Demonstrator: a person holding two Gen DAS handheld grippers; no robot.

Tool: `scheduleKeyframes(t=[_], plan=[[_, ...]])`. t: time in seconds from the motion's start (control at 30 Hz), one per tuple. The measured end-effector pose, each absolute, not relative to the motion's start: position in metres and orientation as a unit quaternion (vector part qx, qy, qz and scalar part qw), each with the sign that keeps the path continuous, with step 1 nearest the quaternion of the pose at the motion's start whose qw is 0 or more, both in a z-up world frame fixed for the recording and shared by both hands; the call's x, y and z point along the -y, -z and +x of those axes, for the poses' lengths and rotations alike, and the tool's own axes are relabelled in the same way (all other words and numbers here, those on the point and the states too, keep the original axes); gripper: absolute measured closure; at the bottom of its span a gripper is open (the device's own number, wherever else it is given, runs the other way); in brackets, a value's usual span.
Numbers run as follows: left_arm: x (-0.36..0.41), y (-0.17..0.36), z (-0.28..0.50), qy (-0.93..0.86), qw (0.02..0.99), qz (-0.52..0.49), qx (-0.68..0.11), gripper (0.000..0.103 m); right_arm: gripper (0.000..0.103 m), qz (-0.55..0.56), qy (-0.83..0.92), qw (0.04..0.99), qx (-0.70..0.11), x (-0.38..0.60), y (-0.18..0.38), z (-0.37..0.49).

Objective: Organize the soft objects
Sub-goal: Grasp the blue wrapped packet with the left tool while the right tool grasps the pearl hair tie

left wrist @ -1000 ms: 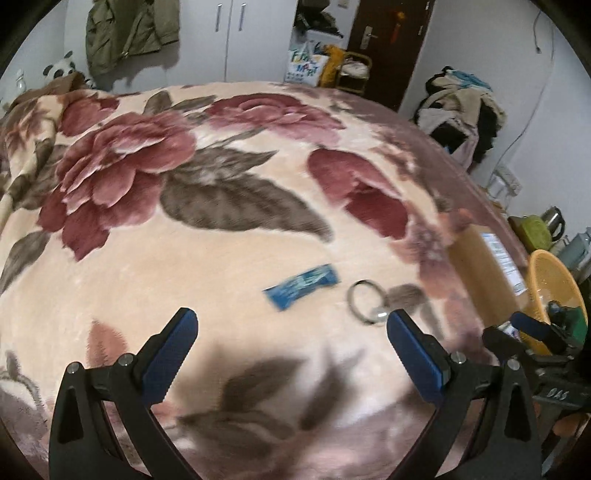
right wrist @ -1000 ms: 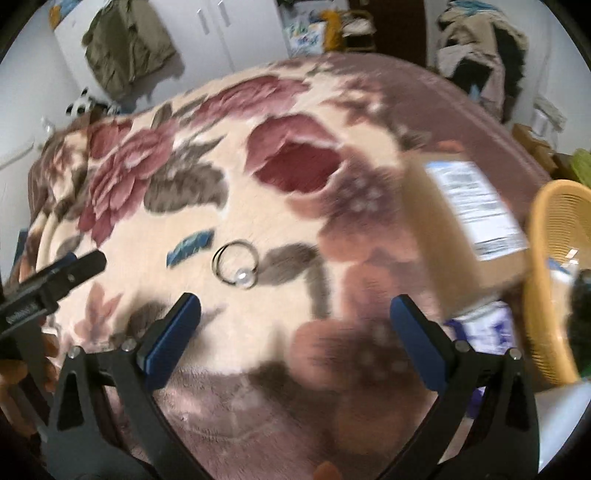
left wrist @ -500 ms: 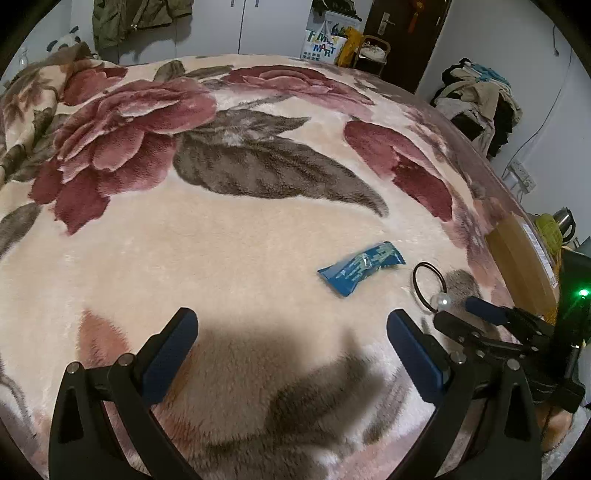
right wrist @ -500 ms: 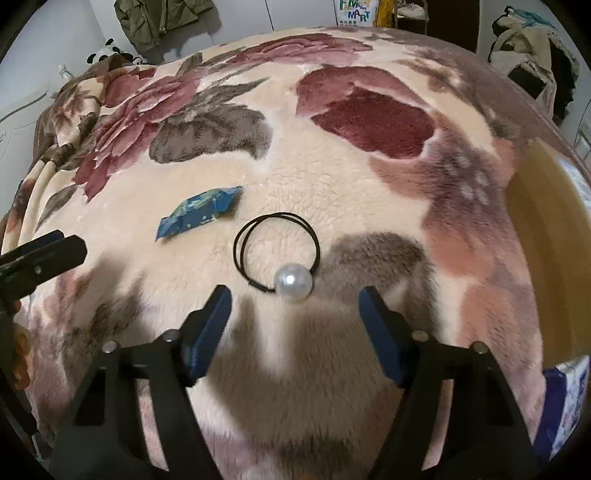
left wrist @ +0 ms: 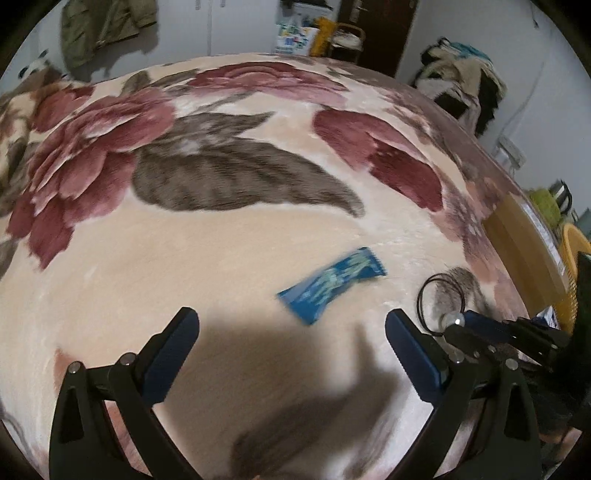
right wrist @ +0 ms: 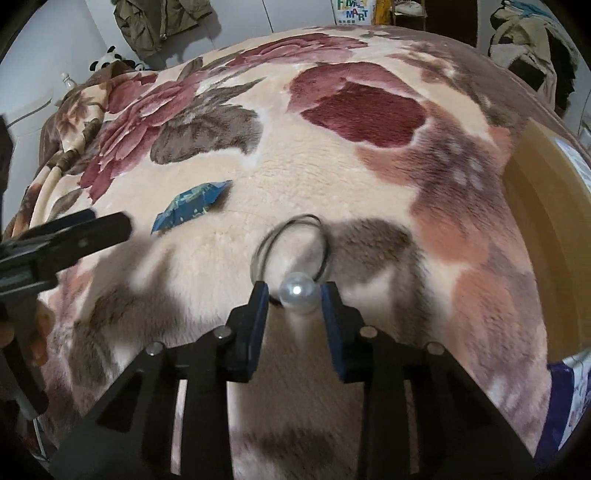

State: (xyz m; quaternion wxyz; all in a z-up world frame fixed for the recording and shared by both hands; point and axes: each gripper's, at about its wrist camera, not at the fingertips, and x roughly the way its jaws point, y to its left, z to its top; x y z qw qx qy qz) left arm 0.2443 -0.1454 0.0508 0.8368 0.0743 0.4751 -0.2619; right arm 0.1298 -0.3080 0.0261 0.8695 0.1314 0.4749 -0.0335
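1. Right gripper [right wrist: 294, 291]: jaws narrowed around the pearl [right wrist: 298, 291] of the hair tie [right wrist: 291, 243]. Right pad touches the pearl; small gap shows on left side, so firm pinch cannot be confirmed.
2. Left gripper [left wrist: 291, 325]: jaws spread wide, nothing between them, hovering over the blanket [left wrist: 184, 258].
3. Hair tie: thin black loop w/ pearl bead, lying on blanket directly ahead of right gripper; loop extends away from the jaws.
4. Blue packet [right wrist: 190, 206]: flat on blanket, near hair tie on its left, not touching. In left wrist view it lies ahead of the right-side finger.
5. Cardboard box [right wrist: 546, 229]: at blanket's right edge, well apart from hair tie.
6. Green jacket [right wrist: 159, 18]: hangs on wardrobe at far end of room.
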Motion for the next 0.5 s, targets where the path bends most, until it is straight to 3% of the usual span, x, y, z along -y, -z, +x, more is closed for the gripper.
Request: scheduleKeyframes(t=[0.2,0.3,0.37,0.5], plan=[[0.182,-0.034,0.255,0.268,0.830,0.113,-0.476,0.014,0.072,0.125,0.027,0.869,-0.478,0.313,-0.026,0.125],[0.193,-0.023,0.264,0.283,0.818,0.119,-0.487,0.028,0.072,0.125,0.026,0.868,-0.480,0.314,-0.024,0.127],[0.198,-0.017,0.265,0.294,0.807,0.124,-0.497,0.070,0.072,0.125,0.027,0.866,-0.483,0.313,-0.020,0.130],[0.199,-0.020,0.256,0.315,0.804,0.129,-0.487,0.081,0.072,0.130,0.027,0.869,-0.476,0.314,-0.017,0.136]])
